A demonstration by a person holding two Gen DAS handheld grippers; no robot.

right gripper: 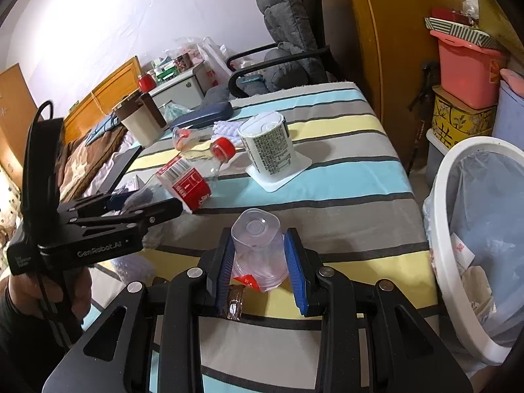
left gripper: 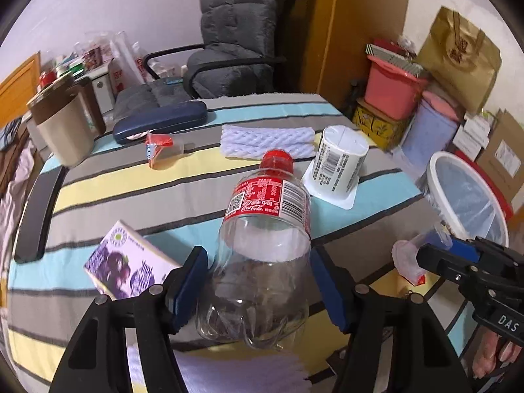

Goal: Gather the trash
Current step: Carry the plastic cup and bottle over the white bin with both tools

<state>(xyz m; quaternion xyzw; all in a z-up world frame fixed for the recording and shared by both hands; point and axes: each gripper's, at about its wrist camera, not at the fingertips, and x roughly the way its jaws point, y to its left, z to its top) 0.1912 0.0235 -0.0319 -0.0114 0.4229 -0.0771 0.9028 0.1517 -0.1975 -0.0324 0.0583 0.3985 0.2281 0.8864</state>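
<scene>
Left gripper (left gripper: 258,290) sits low over the striped table (left gripper: 344,222), its blue pads either side of a clear cola bottle (left gripper: 262,262) lying with its red cap pointing away. A sliver of gap shows at each pad, so call it released around the bottle, not clamped. No earlier view to compare.

Right gripper (right gripper: 262,262) is clenched on a small clear plastic cup (right gripper: 255,245), bottom facing the camera, a scrap of red wrapper beside it. In the left wrist view that same cup pokes out sideways from the black fingers.

Just left of the bottle lies a purple juice carton (left gripper: 127,262). Further back, a white tub (left gripper: 339,160) stands upside down on its square lid, with a strip of white foam netting (left gripper: 267,140) behind it and a red wrapper (left gripper: 157,145) nearby. A dark blue case (left gripper: 160,119) and a beige jug (left gripper: 62,124) sit at the far edge.

Off the table's right side stands the white trash bin (right gripper: 439,216), lined with a clear bag, paper scraps already inside.
</scene>
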